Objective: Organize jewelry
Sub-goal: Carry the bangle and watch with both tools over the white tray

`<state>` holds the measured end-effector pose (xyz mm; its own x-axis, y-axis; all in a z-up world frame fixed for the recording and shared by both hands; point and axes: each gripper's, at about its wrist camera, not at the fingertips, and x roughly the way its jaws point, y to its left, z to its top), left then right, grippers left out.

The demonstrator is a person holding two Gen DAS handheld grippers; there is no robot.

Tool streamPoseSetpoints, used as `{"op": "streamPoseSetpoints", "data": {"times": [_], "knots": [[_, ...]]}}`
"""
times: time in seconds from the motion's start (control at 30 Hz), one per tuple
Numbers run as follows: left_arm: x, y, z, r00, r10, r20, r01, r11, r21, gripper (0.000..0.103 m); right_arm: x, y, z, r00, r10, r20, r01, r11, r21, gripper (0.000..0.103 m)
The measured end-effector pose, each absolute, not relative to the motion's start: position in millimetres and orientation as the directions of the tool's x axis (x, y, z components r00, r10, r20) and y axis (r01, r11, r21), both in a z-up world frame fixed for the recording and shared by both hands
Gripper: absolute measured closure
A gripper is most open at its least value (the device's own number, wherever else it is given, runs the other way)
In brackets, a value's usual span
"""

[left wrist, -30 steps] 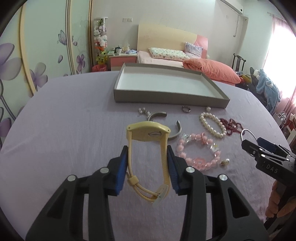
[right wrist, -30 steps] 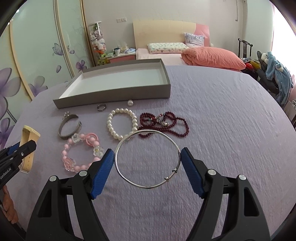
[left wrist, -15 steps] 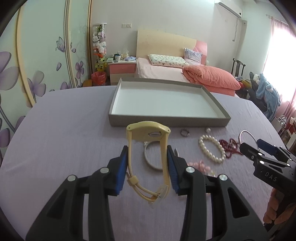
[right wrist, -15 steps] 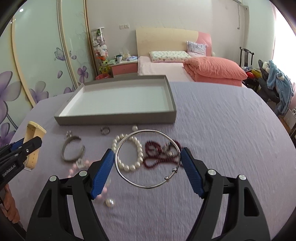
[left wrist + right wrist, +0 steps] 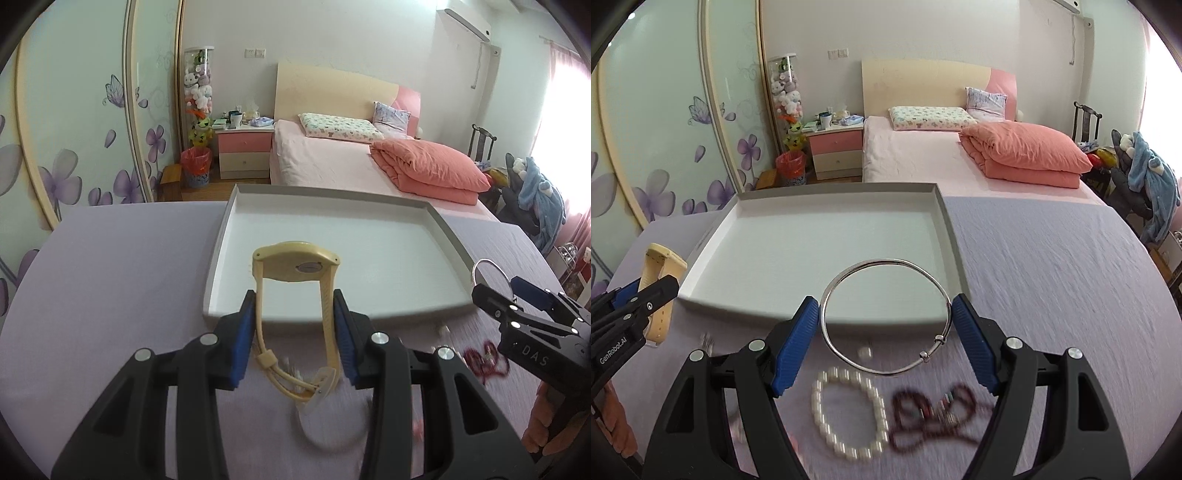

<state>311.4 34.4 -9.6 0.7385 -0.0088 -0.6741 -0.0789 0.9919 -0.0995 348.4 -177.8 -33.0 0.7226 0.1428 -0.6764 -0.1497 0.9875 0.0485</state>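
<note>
My left hand-held gripper (image 5: 295,332) clamps yellow watch (image 5: 295,264); right hand-held gripper (image 5: 885,330) grips silver bangle (image 5: 885,315), both at tray (image 5: 448,236) edge.

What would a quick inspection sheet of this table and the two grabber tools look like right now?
Surface: table under a lilac cloth, wrinkled.
Job's things: grey tray, white inside, nothing in it. Yellow watch and silver bangle both held up at the tray's near edge. Pearl bracelet and dark red bead necklace lie on the cloth, blurred.
Clutter: a few small pieces near the tray, too blurred to name.
Grippers: left gripper clamps the watch strap; right gripper clamps the bangle across its width.
Cables: nothing seen.
Surroundings: bedroom with bed, nightstand, flowered wardrobe doors.
</note>
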Motion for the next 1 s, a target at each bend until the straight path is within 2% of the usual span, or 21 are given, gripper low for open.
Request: {"op": "streamPoseSetpoints", "data": {"times": [0.27,0.57,1.0], "knots": [[388,55,-22,0.703,-0.033,-0.711,-0.101,0.984,-0.146,0.064,416,-165,-40,0.692,0.164,-0.703,-0.145,0.986,0.087,0.029],[449,57,-40,0.649,-0.018,-0.761,-0.092,0.991,-0.102,0.063,478,-162,-66,0.597,0.18,-0.782,-0.107,0.984,0.144,0.029],[489,60,-60,0.59,-0.028,-0.807,-0.106,0.988,-0.112,0.06,503,-160,-80,0.517,0.173,-0.838,-0.08,0.985,0.154,0.027]]}}
